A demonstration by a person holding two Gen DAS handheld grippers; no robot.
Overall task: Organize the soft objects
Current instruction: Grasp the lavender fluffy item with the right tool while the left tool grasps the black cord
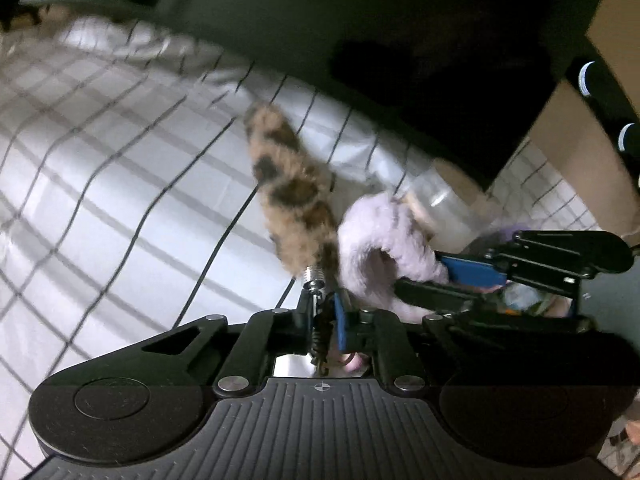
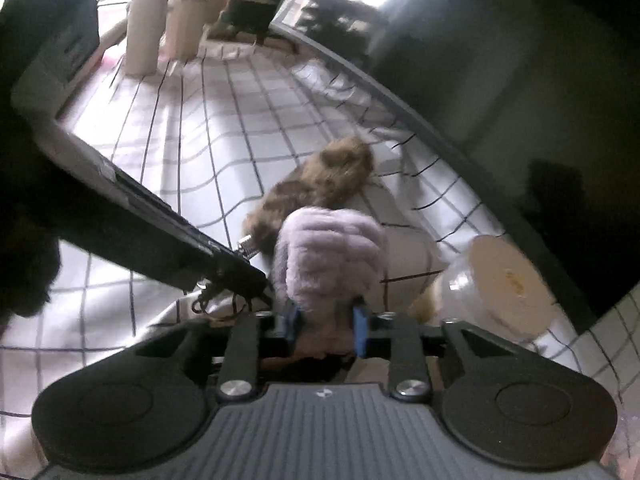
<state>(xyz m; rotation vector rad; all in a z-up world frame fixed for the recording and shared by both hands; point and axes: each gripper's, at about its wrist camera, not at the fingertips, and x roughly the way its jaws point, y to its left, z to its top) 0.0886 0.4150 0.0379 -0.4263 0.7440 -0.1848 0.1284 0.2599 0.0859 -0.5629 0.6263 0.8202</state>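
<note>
Both pieces are gripped, neither sorted: the left hand-held gripper (image 1: 326,312) pinches the brown spotted furry tail's (image 1: 292,188) metal end above the checked-cloth surface (image 1: 120,184); the right hand-held gripper (image 2: 326,330) clamps the lilac fluffy band (image 2: 330,252).

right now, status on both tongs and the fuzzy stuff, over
Left tongs shut on spotted brown furry tail at its metal end. Right tongs shut on lilac fluffy piece. Tape roll lies close beside them on the checked cloth.

I'm seeing my left gripper (image 1: 326,312) pinching with jaws nearly together, tilting downward. My right gripper (image 2: 326,330) is sitting just beside it, jaws narrowed, clamping, also angling down.
</note>
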